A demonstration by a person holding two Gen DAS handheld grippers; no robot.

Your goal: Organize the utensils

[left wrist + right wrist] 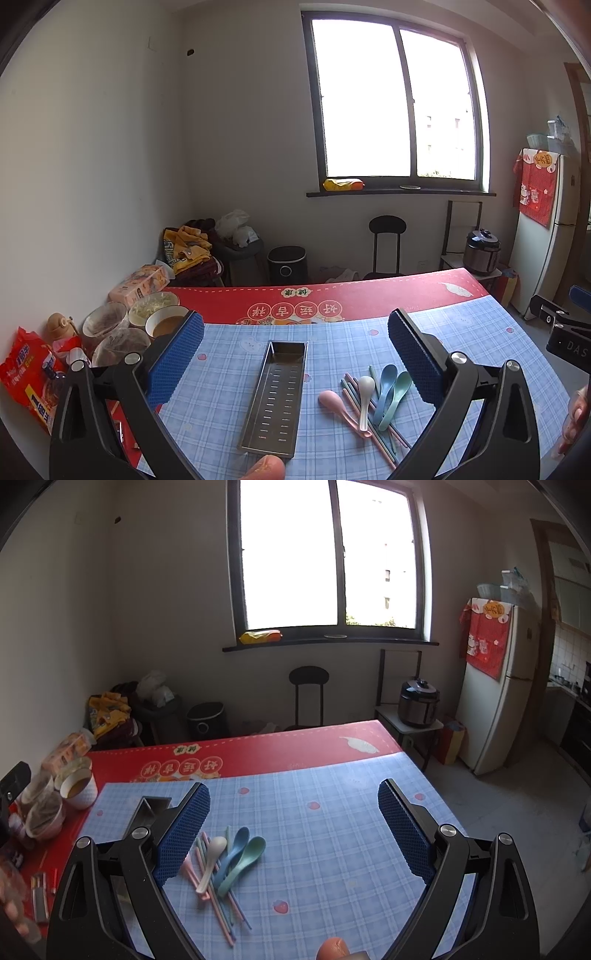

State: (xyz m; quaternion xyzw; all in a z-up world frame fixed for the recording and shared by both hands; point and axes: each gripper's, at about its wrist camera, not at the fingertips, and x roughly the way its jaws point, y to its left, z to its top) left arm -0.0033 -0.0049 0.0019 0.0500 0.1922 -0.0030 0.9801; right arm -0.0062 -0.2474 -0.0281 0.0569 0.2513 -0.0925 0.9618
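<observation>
The left gripper (295, 354) hangs above the table with its blue-padded jaws spread wide and nothing between them. Straight ahead of it at twelve o'clock lies the metal tray (258, 413), long, perforated and empty. At about two o'clock from the tray, just beside it but not touching, the utensils sit in one loose heap: a pink spoon (334, 402), a white spoon (365, 392), a blue spoon (386, 387) and a green spoon (397, 395) lying across a bundle of pastel chopsticks (373, 435).

The right gripper (293, 827) is likewise wide open and holds nothing; in its view the heap lies at about ten o'clock near its left pad, with the tray's end at eleven o'clock beyond.

The checked tablecloth (480, 332) covers the near table, and bowls (162, 317) crowd the left edge.

By my reading nothing is sorted yet: every spoon and chopstick is left to move into the tray.
</observation>
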